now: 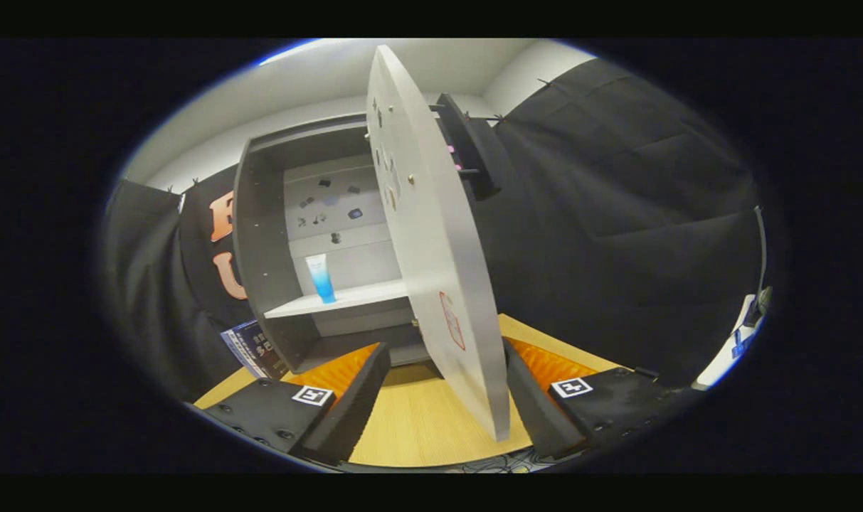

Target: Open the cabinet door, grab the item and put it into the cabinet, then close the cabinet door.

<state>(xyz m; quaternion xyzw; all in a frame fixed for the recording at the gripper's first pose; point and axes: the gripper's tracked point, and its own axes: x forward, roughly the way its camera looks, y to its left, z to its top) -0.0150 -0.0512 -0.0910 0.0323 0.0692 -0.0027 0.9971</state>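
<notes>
A pale wooden table (pixel 417 419) carried the grey cabinet (pixel 260 235). Its door (pixel 431 242) stood swung out, edge-on between the released, empty fingers (pixel 438 398). The blue tube (pixel 321 279) already stood upright on the shelf (pixel 346 297). Pushing the door carelessly might jolt the cabinet and topple the tube.

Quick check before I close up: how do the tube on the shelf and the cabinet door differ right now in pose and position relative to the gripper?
The tube stands upright on the shelf inside the cabinet, well beyond the gripper; the cabinet door is swung open, its edge between the open fingers. The tube is small, blue and white; the door is a large pale panel. Neither is gripped.
</notes>
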